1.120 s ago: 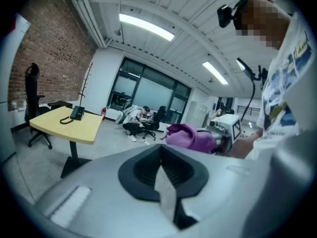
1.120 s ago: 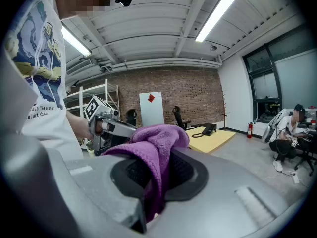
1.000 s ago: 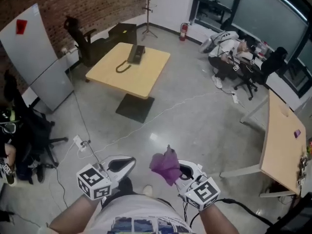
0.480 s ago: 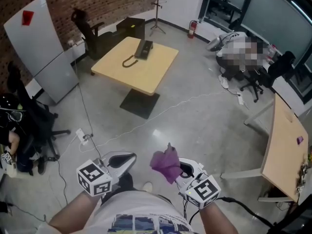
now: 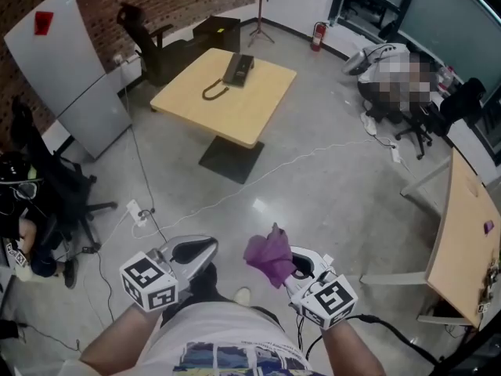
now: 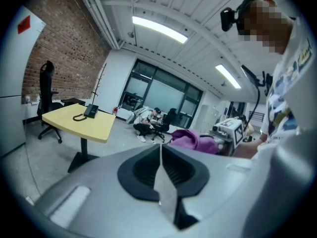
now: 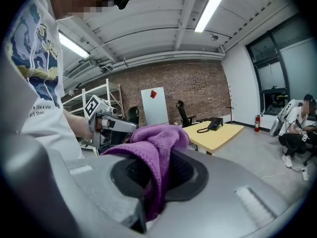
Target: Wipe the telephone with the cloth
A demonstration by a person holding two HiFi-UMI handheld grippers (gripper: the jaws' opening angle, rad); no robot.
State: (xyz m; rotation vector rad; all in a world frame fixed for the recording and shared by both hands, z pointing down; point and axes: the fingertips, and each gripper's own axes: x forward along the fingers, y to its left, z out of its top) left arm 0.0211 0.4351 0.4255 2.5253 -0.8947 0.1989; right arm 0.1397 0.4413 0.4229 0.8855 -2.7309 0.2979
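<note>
A black telephone (image 5: 239, 69) with a coiled cord lies at the far side of a yellow table (image 5: 235, 112), a few steps ahead across the floor; it also shows as the small phone (image 6: 90, 111) and phone (image 7: 215, 124) in the gripper views. My right gripper (image 5: 293, 262) is shut on a purple cloth (image 5: 270, 258), which bunches up over the jaws as cloth (image 7: 156, 143). My left gripper (image 5: 207, 247) is held level beside it. Its jaws have just been opening by a crack, but in the left gripper view (image 6: 160, 152) they still meet, with nothing between them.
A white panel (image 5: 70, 84) leans on the brick wall at left, and a black chair (image 5: 145, 30) stands behind the table. A cable (image 5: 235, 194) and power strip (image 5: 135, 212) lie on the floor. A long desk (image 5: 462, 233) stands right; a person sits by chairs (image 5: 415, 124) far right.
The table and telephone have shifted nearer and to the right in the head view as I move towards them. Both grippers hold the same pose, the cloth still in the right one.
</note>
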